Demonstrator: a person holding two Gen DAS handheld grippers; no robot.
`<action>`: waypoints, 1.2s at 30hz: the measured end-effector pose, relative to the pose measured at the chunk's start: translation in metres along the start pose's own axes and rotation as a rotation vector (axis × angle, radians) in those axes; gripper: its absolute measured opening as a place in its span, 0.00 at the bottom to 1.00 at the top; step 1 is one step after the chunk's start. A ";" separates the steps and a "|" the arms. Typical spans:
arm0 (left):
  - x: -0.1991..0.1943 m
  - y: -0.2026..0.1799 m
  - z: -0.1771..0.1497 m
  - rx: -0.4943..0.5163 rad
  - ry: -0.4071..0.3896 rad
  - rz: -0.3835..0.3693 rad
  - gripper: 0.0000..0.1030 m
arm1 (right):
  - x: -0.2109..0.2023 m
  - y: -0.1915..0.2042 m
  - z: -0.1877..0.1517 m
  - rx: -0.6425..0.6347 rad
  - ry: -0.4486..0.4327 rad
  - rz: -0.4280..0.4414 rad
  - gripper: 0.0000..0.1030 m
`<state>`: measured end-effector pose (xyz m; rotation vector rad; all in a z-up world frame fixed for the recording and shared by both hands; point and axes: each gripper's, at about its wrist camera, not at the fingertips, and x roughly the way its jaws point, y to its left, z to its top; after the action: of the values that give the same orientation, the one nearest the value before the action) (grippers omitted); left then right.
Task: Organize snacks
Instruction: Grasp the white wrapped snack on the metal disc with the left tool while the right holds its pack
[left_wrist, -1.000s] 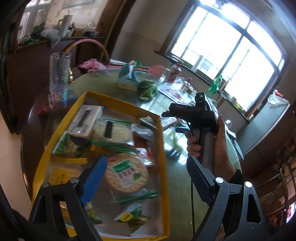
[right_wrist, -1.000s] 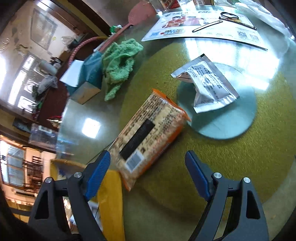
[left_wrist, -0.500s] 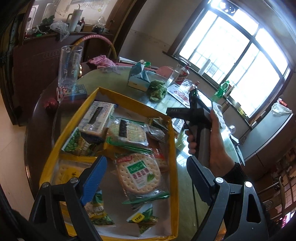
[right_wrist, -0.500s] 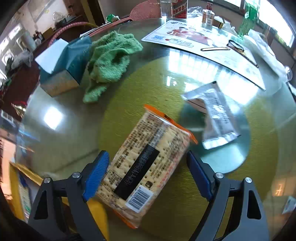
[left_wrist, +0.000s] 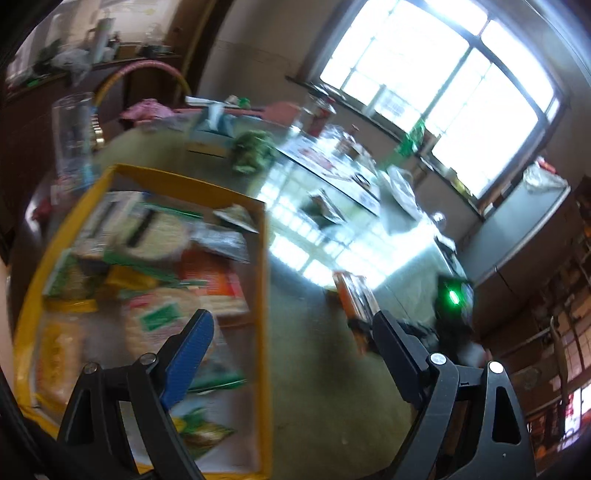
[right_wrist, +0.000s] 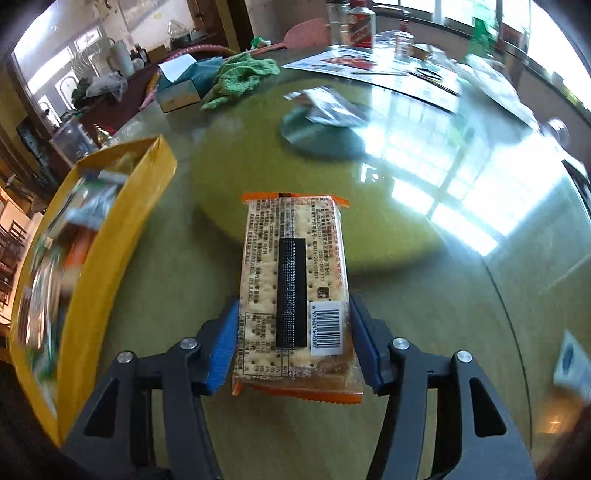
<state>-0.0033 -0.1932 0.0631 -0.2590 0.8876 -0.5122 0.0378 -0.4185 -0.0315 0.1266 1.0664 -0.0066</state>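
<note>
Most of the snacks already lie in the yellow tray (left_wrist: 264, 280): round biscuit packs, green-wrapped packets and an orange pack crowd it, though blur hides the details. Two items at least look to be outside it. One is the cracker pack (right_wrist: 293, 295), gripped at its near end by the right gripper (right_wrist: 293, 343), both blue pads pressed against its long sides; whether it is lifted off the table (right_wrist: 443, 258) or resting on it I cannot tell. The tray sits at about 9 o'clock from the pack in the right view, close by, with its near wall between them. The other is a silvery packet (right_wrist: 328, 110) at 12 o'clock, well beyond the pack, lying on a round glass disc.

Left gripper (left_wrist: 295, 339) hangs with jaws wide apart and nothing between them, over the tray's right edge; in its view the cracker pack shows at 3 o'clock.

By my judgement the job is well along: the pack needs carrying over the wall into the tray, then the silvery packet remains, if it counts as a snack.
</note>
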 end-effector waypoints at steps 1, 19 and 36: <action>0.008 -0.007 0.002 0.008 0.014 -0.008 0.85 | -0.007 -0.005 -0.009 0.006 -0.005 -0.011 0.56; 0.208 -0.074 0.117 -0.131 0.172 0.118 0.74 | -0.057 -0.115 -0.066 0.226 -0.104 -0.149 0.56; 0.292 -0.058 0.139 -0.213 0.160 0.274 0.11 | -0.061 -0.121 -0.073 0.253 -0.141 -0.071 0.56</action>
<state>0.2412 -0.3952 -0.0234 -0.2870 1.1160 -0.1850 -0.0631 -0.5344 -0.0250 0.3125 0.9252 -0.2127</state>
